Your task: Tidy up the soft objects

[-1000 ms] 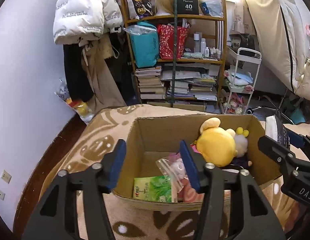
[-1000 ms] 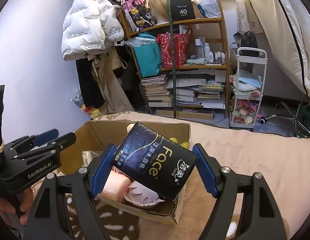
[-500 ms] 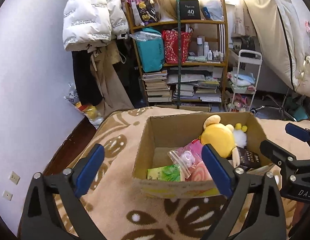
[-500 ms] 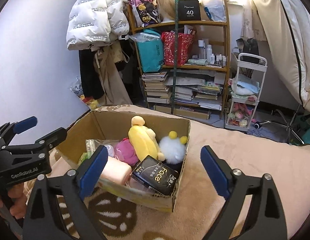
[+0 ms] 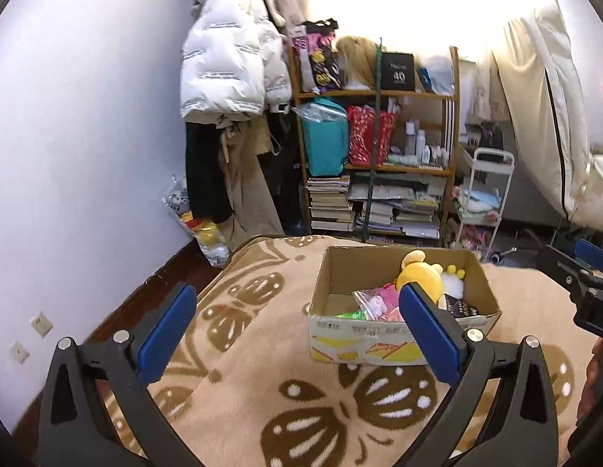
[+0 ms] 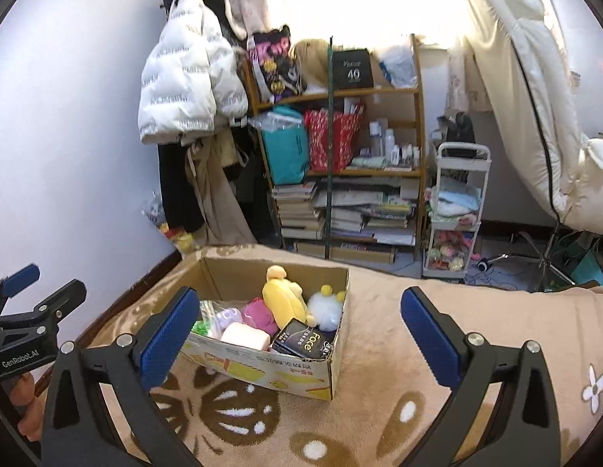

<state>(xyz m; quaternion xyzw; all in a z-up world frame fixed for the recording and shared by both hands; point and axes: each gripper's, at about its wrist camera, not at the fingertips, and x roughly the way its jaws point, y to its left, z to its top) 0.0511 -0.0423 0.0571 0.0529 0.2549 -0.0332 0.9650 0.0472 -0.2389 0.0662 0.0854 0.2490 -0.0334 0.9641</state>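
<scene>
Both my claws stand spread wide with nothing between the pads: my left gripper (image 5: 297, 323) and my right gripper (image 6: 299, 327) have each just been opening, and both now hang back from the cardboard box (image 6: 286, 369) on the patterned blanket (image 5: 262, 408). The soft things all sit inside that box: the yellow plush (image 6: 282, 303) leaning toward the back, a white pompom toy (image 6: 325, 307) against the right wall, a pink plush (image 6: 258, 313), a pale pink roll (image 6: 245, 336), a clear zip bag (image 6: 212, 313), and the black tissue pack (image 6: 305, 342) wedged at the front right corner. I judge all of these light and squashy; they should give under my pads rather than slip. If I had to shift the plush I would take its body, not an ear. The tissue pack's film looks slick, so I would pinch across its short sides. The box itself seems thin and would buckle if squeezed; its rim is the place to hold.
</scene>
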